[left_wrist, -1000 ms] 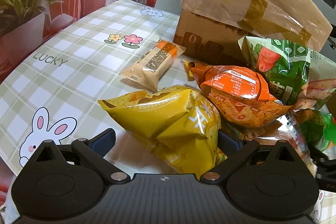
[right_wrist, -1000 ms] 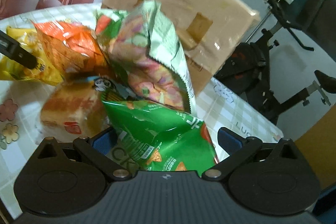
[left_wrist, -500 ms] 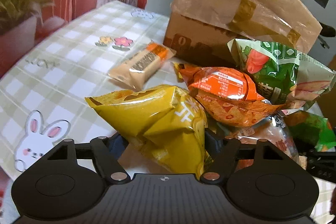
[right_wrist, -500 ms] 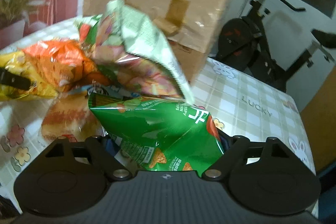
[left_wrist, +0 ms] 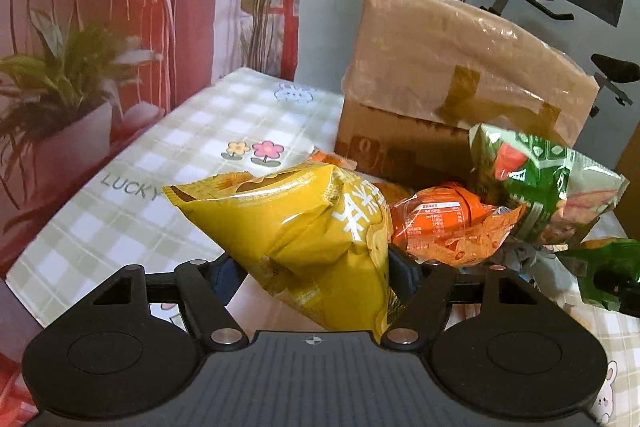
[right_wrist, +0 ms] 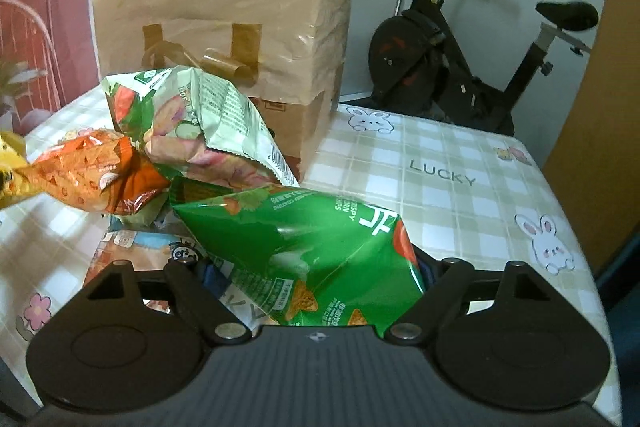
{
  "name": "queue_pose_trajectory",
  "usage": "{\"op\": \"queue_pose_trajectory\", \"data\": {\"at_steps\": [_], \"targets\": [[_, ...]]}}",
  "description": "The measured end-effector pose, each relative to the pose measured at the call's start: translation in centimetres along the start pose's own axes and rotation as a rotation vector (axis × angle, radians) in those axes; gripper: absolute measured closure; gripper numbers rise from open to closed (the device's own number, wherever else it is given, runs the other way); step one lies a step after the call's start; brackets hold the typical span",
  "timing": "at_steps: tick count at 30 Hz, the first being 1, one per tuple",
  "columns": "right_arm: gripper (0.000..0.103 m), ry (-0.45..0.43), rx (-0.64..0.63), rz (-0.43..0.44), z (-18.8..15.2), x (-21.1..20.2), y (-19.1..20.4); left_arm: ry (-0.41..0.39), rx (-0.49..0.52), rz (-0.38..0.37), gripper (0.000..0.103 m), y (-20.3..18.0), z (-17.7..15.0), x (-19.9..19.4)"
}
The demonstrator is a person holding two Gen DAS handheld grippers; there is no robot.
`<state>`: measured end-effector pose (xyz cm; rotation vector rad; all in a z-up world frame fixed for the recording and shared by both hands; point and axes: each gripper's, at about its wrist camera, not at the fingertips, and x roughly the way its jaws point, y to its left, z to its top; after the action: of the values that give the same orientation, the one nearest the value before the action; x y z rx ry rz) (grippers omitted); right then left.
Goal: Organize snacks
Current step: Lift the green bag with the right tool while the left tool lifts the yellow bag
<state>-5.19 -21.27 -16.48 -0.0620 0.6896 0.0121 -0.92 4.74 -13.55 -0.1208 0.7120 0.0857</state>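
My left gripper [left_wrist: 316, 267] is shut on a puffy yellow snack bag [left_wrist: 304, 235], held lifted above the checked tablecloth. Beside it lie an orange snack bag [left_wrist: 448, 223] and a pale green bag [left_wrist: 544, 187]. In the right wrist view my right gripper [right_wrist: 316, 275] is shut on a dark green chip bag [right_wrist: 304, 239], also raised. Behind it sit the pale green bag [right_wrist: 192, 123] and the orange snack bag [right_wrist: 92, 179]. A wrapped pastry pack [right_wrist: 132, 247] lies on the table under the green bag. The dark green chip bag [left_wrist: 604, 267] shows at the left view's right edge.
A taped cardboard box [left_wrist: 452, 91] wrapped in plastic stands at the back of the table [right_wrist: 460, 187]. A potted plant [left_wrist: 60, 95] stands to the left against a pink curtain. An exercise bike [right_wrist: 472, 67] stands beyond the table's far right edge.
Both grippers closed on their bags and lifted them: the yellow bag rose off the table, covering the small wrapped bar behind it, and the dark green bag rose too.
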Motion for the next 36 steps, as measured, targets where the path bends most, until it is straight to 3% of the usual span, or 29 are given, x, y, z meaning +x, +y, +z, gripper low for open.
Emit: {"op": "queue_pose_trajectory", "data": {"at_steps": [7,23,36], "targets": [[0.018,-0.012,-0.039,0.018,-0.1,-0.9,0.7,0.032,0.033,-0.02,0.028,-0.9,-0.6,0.3],[0.018,-0.05,-0.029,0.043,0.4,-2.5,1.1,-0.027,0.062,0.012,0.028,-1.1,-0.2,-1.7],[0.018,-0.024,-0.013,-0.018,0.0,-2.6,0.4,-0.065,0.052,0.013,0.028,-0.8,-0.1,-2.6]]}}
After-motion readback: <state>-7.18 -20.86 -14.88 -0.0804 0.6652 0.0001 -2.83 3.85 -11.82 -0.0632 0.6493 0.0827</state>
